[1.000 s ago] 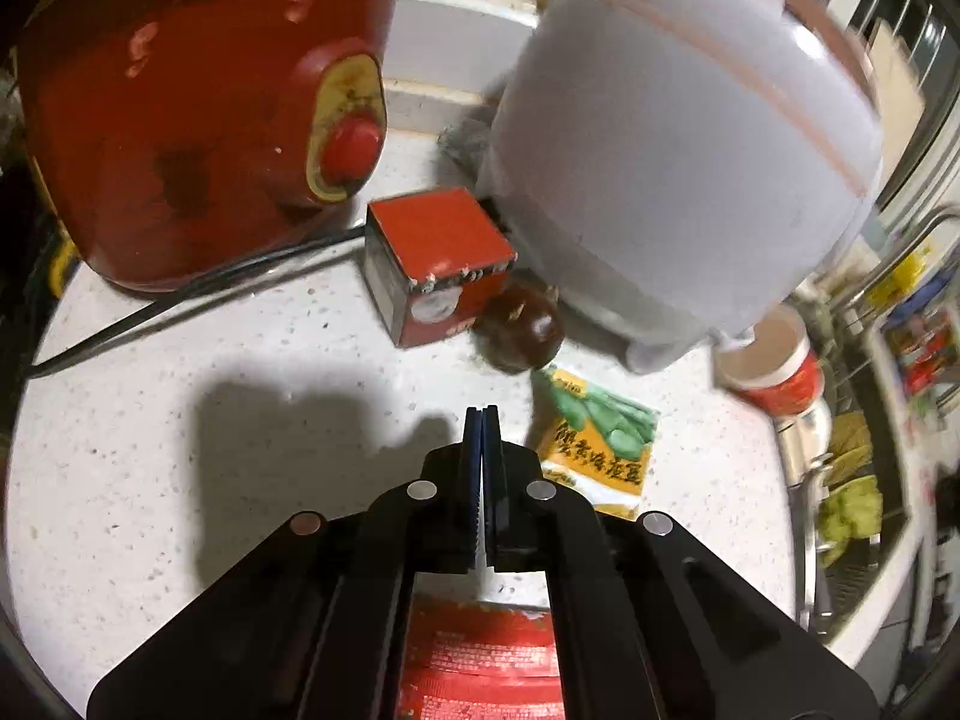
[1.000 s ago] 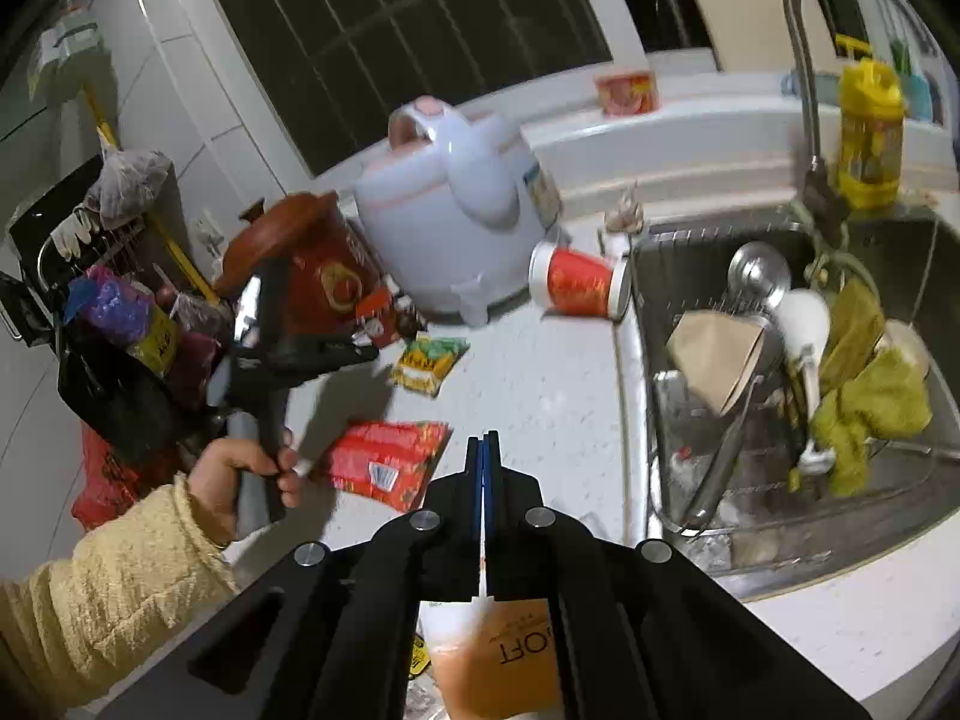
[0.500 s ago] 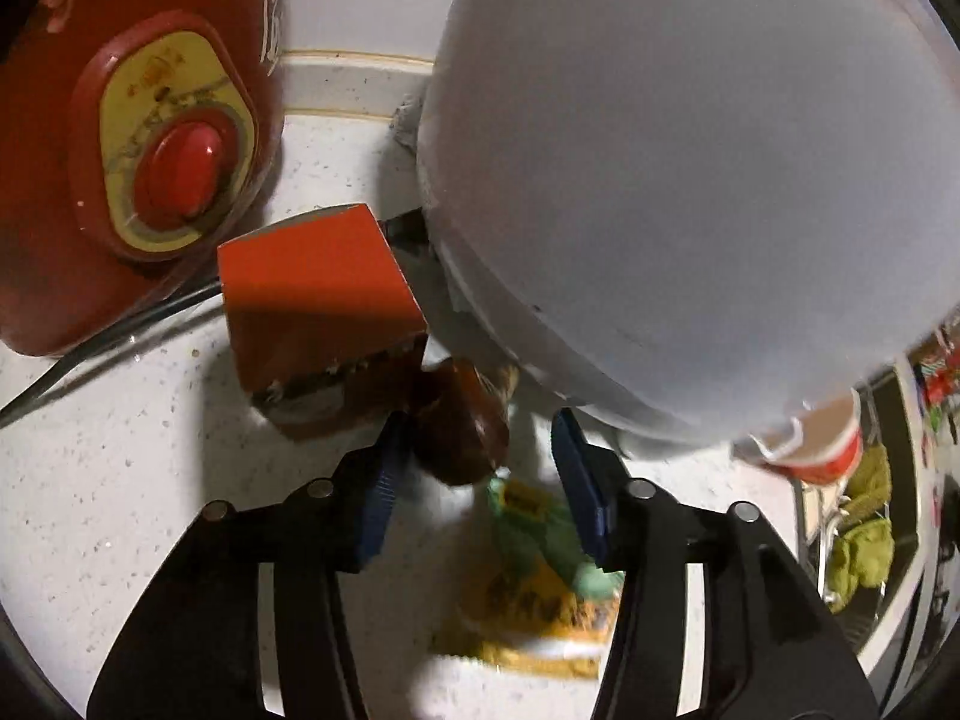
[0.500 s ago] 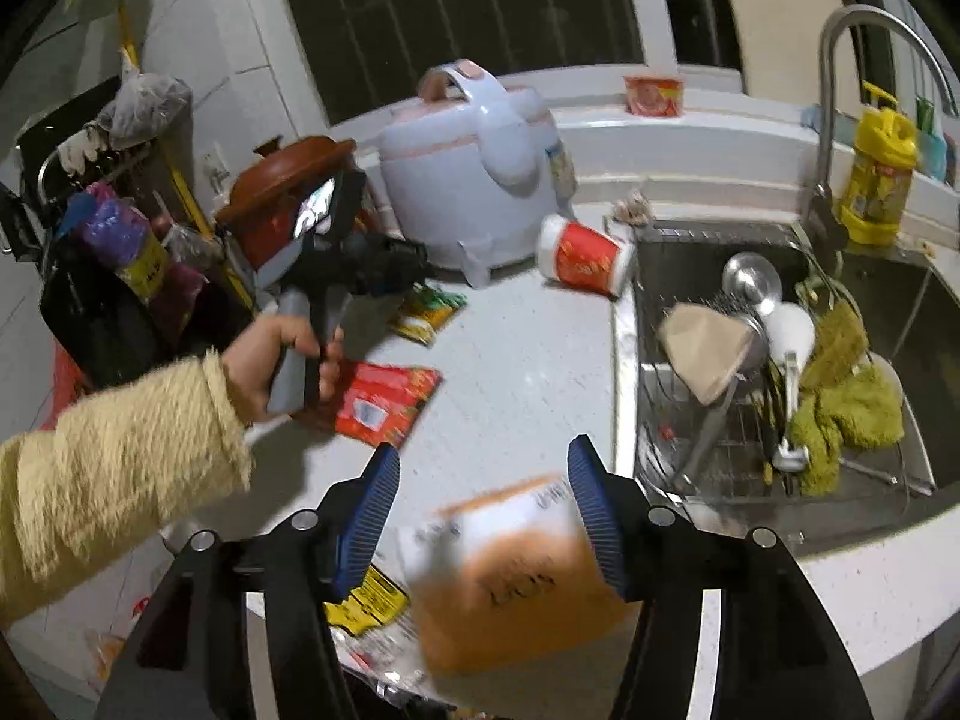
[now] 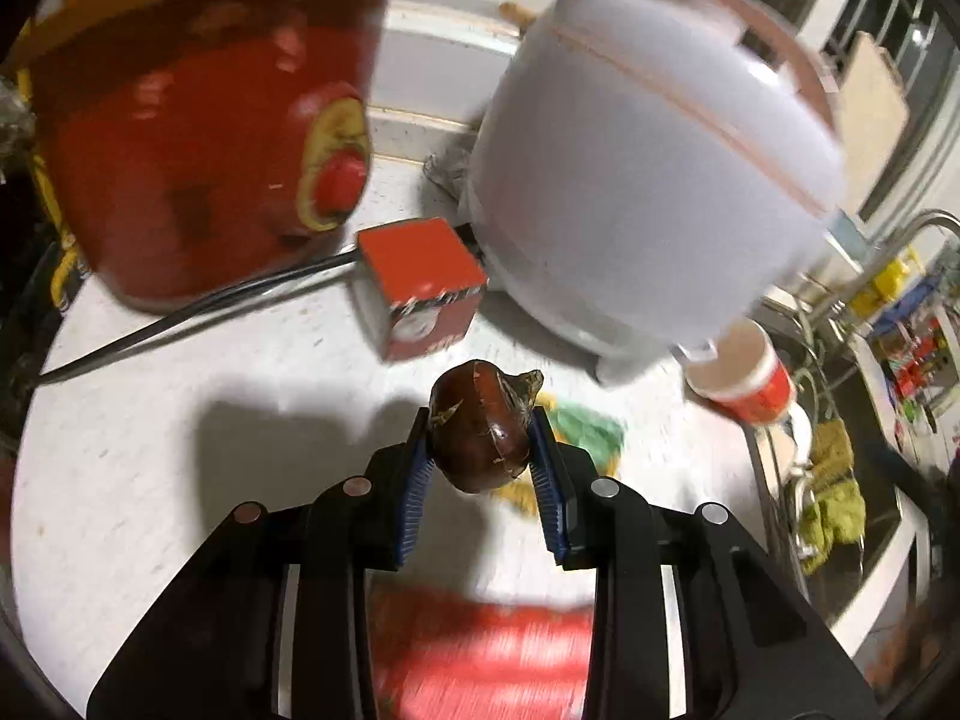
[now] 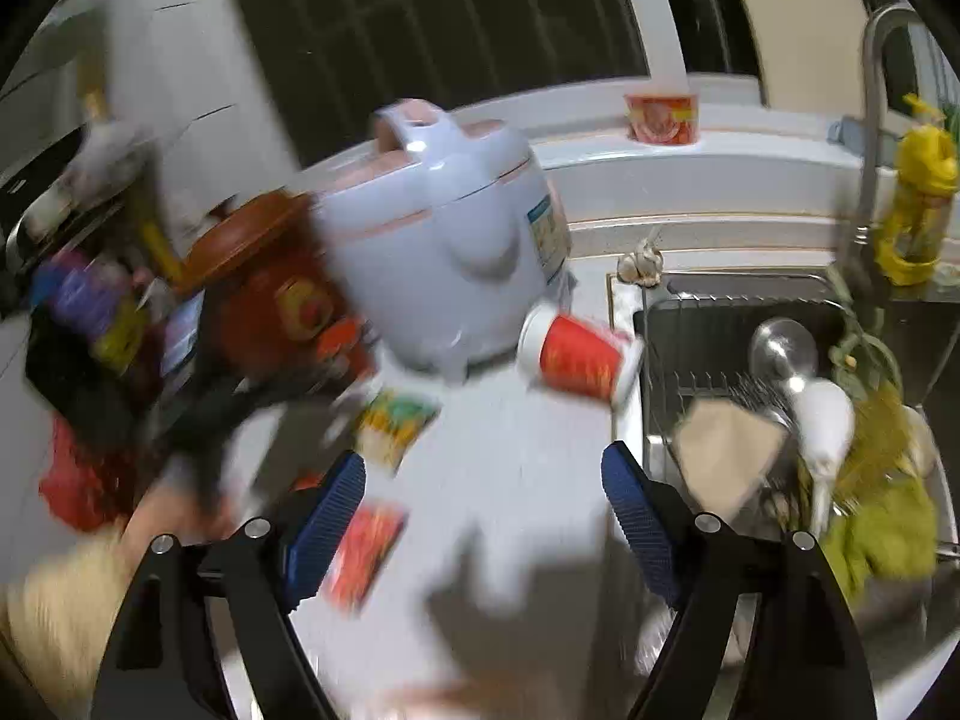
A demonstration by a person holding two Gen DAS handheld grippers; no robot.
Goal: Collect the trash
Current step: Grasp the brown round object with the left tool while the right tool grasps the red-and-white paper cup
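Trash on the counter (image 5: 150,468) is what the two grippers are after. One second ago the left gripper (image 5: 480,450) had its fingers pressed together with nothing between them. Now its blue fingers (image 5: 416,480) pinch a small brown, shiny lump (image 5: 480,432), held up off the counter. Before, that lump lay beside the little red box (image 5: 420,288), which sits in the same spot by the white rice cooker (image 5: 654,180). A yellow-green packet (image 5: 585,429) lies on the counter behind the lump, and a red wrapper (image 5: 480,654) lies blurred below the gripper.

The right gripper (image 6: 483,510) was shut a second ago, with an orange packet just below it. Its fingers have just been opening, and now they are spread wide with nothing between them. That orange packet is out of sight.

The red paper cup (image 6: 579,357) lies on its side near the sink (image 6: 744,294). Whether anything is in the cup cannot be seen. In the sink are a wire rack, a metal ladle (image 6: 783,348), a white scoop (image 6: 828,420), something tan and a green cloth (image 6: 882,534).
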